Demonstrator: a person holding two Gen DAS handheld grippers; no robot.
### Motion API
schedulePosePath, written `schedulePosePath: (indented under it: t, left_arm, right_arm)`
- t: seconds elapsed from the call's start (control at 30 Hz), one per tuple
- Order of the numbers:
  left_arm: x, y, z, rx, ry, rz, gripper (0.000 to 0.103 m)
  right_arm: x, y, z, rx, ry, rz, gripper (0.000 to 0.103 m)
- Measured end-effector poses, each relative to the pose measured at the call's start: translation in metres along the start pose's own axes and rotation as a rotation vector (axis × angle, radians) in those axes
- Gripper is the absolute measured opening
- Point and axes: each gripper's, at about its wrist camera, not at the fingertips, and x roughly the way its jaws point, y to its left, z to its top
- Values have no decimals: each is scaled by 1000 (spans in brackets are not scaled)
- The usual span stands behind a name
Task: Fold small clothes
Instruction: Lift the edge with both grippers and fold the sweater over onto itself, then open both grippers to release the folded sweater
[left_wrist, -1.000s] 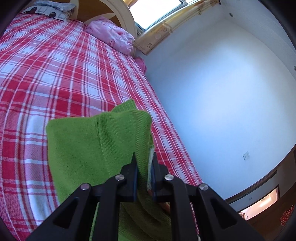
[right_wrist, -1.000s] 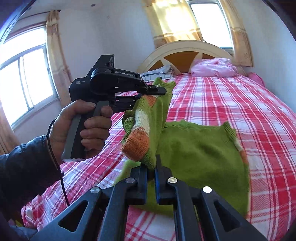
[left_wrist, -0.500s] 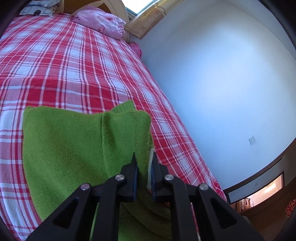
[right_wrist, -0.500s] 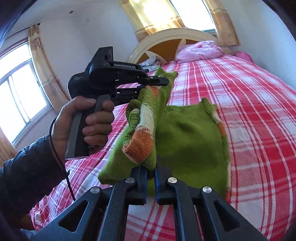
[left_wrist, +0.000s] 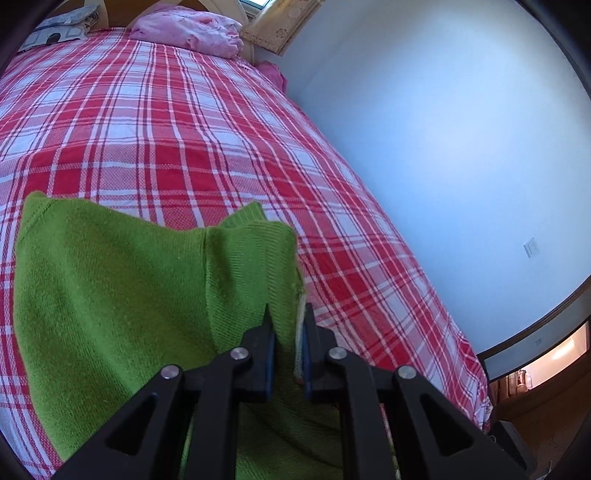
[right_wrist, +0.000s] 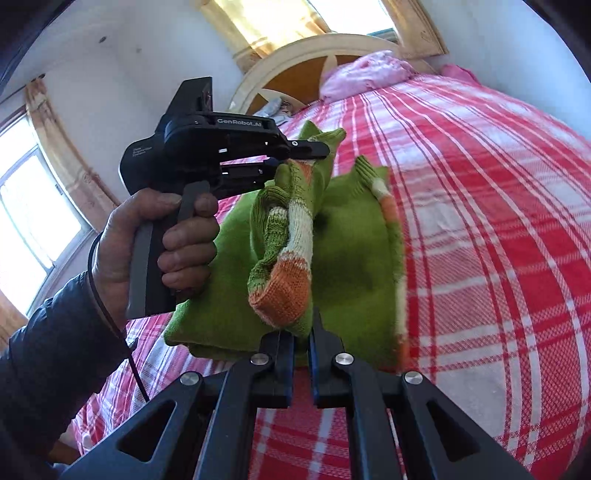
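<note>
Grippers both clamp the green sweater (right_wrist: 354, 258) above the plaid bed (right_wrist: 498, 221): left gripper (right_wrist: 314, 153), right gripper (right_wrist: 302, 332).

A home bedroom. A bed (left_wrist: 207, 122) with a red checked cover fills it, pink pillow (left_wrist: 192, 27) by the arched headboard (right_wrist: 291, 70). Curtains (right_wrist: 273, 26) frame sunny windows.

The knitted sweater (right_wrist: 351, 254) is bright green with orange and cream stripes on its cuff, the bed cover (left_wrist: 192, 122) is a red, white and pink check, the pillow (left_wrist: 192, 27) is pink, and the tongs (left_wrist: 286, 325) are black.
</note>
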Motion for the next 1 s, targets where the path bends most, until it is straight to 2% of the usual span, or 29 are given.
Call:
schedulePosePath:
  t: [0.23, 0.37, 0.47, 0.5, 0.53, 0.6, 0.63, 0.7, 0.73, 0.77, 0.83, 0.9, 0.97, 1.0]
  left_arm:
    - [14, -6, -5, 12, 27, 35, 16]
    - [1, -23, -8, 75, 4, 46, 22]
    - [-18, -32, -18, 147, -25, 68, 38]
    - [-29, -32, -26, 177, -48, 112, 50]
    - [-39, -31, -35, 198, -77, 144, 58]
    - [-55, -25, -50, 228, -119, 199, 66]
    - [-62, -21, -60, 246, -131, 259, 67]
    - [-76, -10, -80, 271, -169, 329, 69]
    - [-78, -6, -86, 273, -176, 349, 77]
    - [-78, 1, -94, 265, -173, 387, 80]
    - [-74, 14, -104, 234, -141, 406, 81]
    - [-69, 27, -111, 179, -122, 385, 81]
    - [-71, 34, -119, 134, -142, 343, 81]
    - [-71, 36, -121, 124, -148, 336, 81]
  right_arm:
    - [3, -9, -3, 32, 16, -4, 6]
    - [1, -17, -7, 56, 18, -2, 6]
    - [1, -20, -8, 51, 22, 8, 7]
    - [0, -21, -9, 49, 21, 8, 7]
    - [-2, -23, -10, 53, 21, 3, 10]
    - [-10, -29, -11, 59, 0, -20, 20]
    - [-14, -28, -11, 55, -15, -40, 23]
    - [-31, -19, -4, 8, -97, -145, 33]
    - [-35, -14, -1, -8, -124, -154, 41]
    - [-40, -5, 7, -37, -158, -152, 42]
    - [-34, 11, 24, -83, -151, -125, 42]
    - [-22, 20, 39, -87, -128, -60, 42]
    - [2, 24, 55, -73, -72, 12, 42]
    - [14, 23, 59, -66, -40, 11, 42]
